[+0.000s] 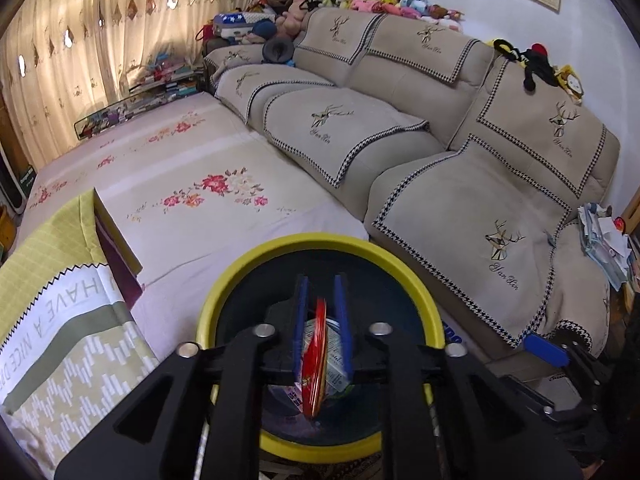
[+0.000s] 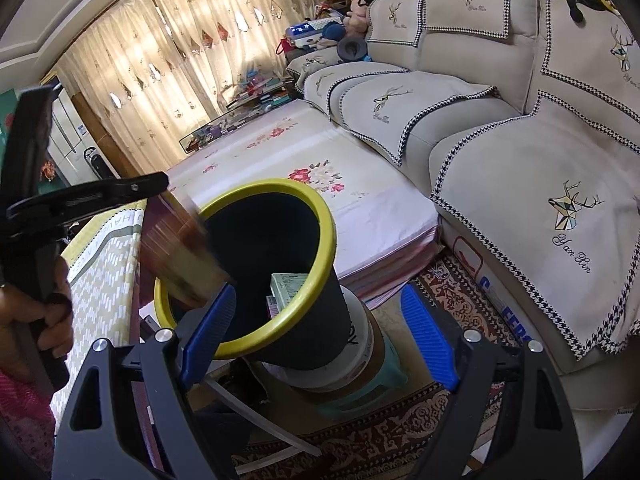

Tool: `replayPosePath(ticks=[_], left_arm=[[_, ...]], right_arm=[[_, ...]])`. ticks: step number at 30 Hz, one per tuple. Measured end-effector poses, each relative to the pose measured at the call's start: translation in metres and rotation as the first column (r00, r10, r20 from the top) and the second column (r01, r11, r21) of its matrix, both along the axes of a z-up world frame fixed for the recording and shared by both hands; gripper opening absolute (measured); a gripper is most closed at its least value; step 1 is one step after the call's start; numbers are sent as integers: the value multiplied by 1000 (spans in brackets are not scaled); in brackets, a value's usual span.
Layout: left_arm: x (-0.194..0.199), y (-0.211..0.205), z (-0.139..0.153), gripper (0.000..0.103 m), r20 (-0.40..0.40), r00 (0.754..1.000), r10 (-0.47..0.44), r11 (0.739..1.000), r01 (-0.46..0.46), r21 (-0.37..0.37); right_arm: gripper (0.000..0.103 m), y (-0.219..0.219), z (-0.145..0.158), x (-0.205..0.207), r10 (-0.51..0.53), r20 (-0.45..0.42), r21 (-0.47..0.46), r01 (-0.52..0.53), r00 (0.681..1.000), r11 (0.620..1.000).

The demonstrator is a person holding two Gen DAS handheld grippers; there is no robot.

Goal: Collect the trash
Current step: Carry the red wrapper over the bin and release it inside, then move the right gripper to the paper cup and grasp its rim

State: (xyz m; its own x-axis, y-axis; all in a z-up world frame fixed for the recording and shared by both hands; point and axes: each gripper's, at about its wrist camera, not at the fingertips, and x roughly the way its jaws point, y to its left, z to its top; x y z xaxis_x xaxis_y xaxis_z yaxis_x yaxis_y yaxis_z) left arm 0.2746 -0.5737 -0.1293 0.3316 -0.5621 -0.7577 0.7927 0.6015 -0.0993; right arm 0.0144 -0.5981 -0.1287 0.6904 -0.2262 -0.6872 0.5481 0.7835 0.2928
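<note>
Your left gripper (image 1: 321, 284) is right over the yellow-rimmed black bin (image 1: 320, 240). Its blue fingers (image 1: 301, 320) stand only a narrow way apart. A red snack wrapper (image 1: 316, 360) sits edge-on between them. There's a sliver of space on each side of its upper edge, so the pads don't look to be pressing it. The wrapper is smeared with blur. Its lower end hangs past the fingertips, down inside the bin's mouth. The bin's dark interior fills the view straight beyond those jaws, with the rim circling all round them.

From the other camera, your left gripper (image 2: 80, 200) shows up at the far left, your hand (image 2: 36, 312) wrapped around its grip. The wrapper (image 2: 180, 248) is a blurred streak just above the near-left part of the bin rim (image 2: 328, 220).

Your right gripper (image 2: 316, 300) is spread wide with nothing between its fingers and nothing touching them. The bin sits just ahead of its jaws, nearer the left finger (image 2: 212, 328) than the right one. Down inside the bin a pale carton (image 2: 288, 284) leans against the wall, just beyond the gap between the fingertips. The bin stands on a white tub (image 2: 356, 344), directly ahead of and below the jaws. The beige sofa (image 2: 520, 200) lies off beyond the right finger.
</note>
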Motion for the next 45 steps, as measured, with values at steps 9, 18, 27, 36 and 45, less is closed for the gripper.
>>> replayPosePath(ticks=[9, 18, 27, 36, 45], left_arm=[[-21, 43, 18, 77, -4, 1000, 28, 998, -28, -63], [-89, 162, 68, 98, 97, 989, 108, 984, -92, -153], [-125, 308, 76, 98, 121, 939, 321, 941, -302, -156], [-149, 439, 77, 98, 126, 830, 543, 836, -519, -179], [-166, 508, 61, 98, 87, 753, 652, 753, -631, -185]], right_arm=[[80, 6, 2, 1, 15, 6, 4, -15, 1000, 1000], [80, 41, 13, 16, 87, 2, -24, -87, 996, 996], [80, 99, 27, 40, 220, -1, -60, -220, 975, 974], [80, 187, 38, 77, 413, -10, -80, -413, 910, 907], [80, 277, 42, 114, 596, -24, -89, -596, 802, 798]])
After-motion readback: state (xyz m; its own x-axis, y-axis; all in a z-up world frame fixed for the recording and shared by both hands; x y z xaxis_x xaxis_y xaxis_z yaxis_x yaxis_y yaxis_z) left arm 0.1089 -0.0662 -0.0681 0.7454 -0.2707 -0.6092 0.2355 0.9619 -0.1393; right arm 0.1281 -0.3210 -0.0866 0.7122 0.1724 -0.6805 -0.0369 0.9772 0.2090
